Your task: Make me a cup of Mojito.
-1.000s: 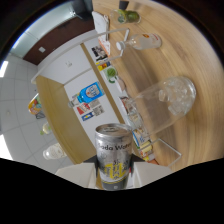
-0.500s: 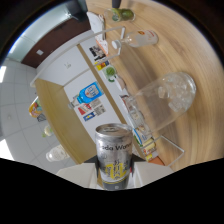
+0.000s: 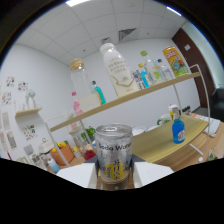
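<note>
Can (image 3: 114, 155) of soda water sits clamped in the tool (image 3: 114, 181), gripped low on its body; thin, slick walls probably dent, so hold gently.

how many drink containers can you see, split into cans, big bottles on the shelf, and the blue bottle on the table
Cans: 1, the soda water can, held in the claw
Big bottles on the shelf: 2, the white bottle and the clear bottle
Blue bottle on the table: 1
Total: 4

A high wooden shelf (image 3: 150, 95) carries assorted bottles — a blue bottle (image 3: 178, 131) stands on the table (image 3: 165, 145).
</note>
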The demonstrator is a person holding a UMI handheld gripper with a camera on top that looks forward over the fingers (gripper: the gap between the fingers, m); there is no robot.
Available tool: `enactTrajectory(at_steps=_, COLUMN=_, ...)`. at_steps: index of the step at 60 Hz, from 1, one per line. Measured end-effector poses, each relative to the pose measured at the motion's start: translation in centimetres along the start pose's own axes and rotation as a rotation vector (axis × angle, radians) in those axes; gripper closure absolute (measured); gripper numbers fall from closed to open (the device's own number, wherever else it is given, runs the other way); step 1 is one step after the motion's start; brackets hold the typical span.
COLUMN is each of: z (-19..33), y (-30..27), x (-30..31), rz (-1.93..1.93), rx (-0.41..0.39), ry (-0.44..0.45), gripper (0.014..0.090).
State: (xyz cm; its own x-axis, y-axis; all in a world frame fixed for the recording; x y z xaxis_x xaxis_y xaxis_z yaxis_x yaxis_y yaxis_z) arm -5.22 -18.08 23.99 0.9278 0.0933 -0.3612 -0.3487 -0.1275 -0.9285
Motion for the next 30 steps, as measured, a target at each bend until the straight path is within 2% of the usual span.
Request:
enactTrajectory(at_steps=16, z=2.3, y=11.0, x=0.6, rz=-0.238, rx=-0.17, ry=-0.012, gripper=0.0546)
enactTrajectory(at_steps=30, z=1.9, y=15.6, x=0.6, rz=-0.297, rx=-0.228, ry=-0.032, gripper=0.0546)
